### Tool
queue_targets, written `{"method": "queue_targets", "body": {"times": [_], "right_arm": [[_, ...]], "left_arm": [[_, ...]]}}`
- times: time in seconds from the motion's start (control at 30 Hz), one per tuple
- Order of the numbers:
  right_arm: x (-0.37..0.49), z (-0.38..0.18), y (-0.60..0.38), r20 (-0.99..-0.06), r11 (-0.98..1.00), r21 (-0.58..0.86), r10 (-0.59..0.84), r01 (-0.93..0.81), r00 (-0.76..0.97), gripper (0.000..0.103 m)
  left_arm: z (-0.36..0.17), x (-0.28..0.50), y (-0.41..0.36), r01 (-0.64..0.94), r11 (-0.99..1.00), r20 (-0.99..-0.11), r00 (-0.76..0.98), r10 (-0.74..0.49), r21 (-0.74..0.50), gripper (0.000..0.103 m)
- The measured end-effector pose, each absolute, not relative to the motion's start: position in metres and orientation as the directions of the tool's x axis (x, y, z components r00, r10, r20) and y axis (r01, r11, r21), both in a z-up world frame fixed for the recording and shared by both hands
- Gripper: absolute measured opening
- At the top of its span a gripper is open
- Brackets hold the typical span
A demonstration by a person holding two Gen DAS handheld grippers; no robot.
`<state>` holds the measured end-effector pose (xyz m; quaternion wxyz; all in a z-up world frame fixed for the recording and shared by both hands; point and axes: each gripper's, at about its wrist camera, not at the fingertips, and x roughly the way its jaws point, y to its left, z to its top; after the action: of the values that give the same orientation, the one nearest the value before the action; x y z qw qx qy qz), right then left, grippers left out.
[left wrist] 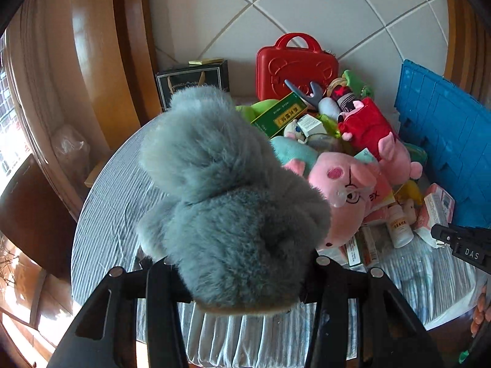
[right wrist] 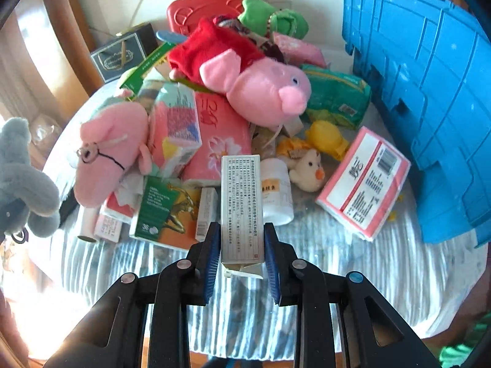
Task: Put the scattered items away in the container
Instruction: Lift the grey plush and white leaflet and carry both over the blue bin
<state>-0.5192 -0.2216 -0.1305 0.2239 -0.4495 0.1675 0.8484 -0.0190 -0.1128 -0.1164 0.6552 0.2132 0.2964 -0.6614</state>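
Both hands are carrying loads above a round table [right wrist: 307, 245] covered in striped cloth. The left gripper [left wrist: 242, 276] is clamping a fluffy grey plush toy [left wrist: 227, 202], its jaws part-closed around the fur. The right gripper [right wrist: 242, 245] is squeezing a slim white box [right wrist: 241, 202] of small printed text, too fine to read. Ahead of both, the pile is looking barely touched: pink pig toys [right wrist: 264, 92], a red case [left wrist: 296, 67], a green packet [right wrist: 337, 98], a white bottle [right wrist: 276, 193] and a pink-and-white carton [right wrist: 365, 184]. The blue crate [right wrist: 429, 107] is standing to the right of the right gripper; its inside is hidden. "DAS" is showing on the right gripper's body in the left view.
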Motion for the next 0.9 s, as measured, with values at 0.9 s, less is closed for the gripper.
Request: {"method": "queue_targets", "body": {"times": [0.9], "right_arm": [[-0.444,0.067,-0.109,-0.625,-0.870,-0.016,0.393,-0.492,-0.675,0.027]], "left_arm": [[0.036,-0.243,-0.139,0.953,-0.287,-0.464,-0.296,-0.835,-0.094,0.045]]}}
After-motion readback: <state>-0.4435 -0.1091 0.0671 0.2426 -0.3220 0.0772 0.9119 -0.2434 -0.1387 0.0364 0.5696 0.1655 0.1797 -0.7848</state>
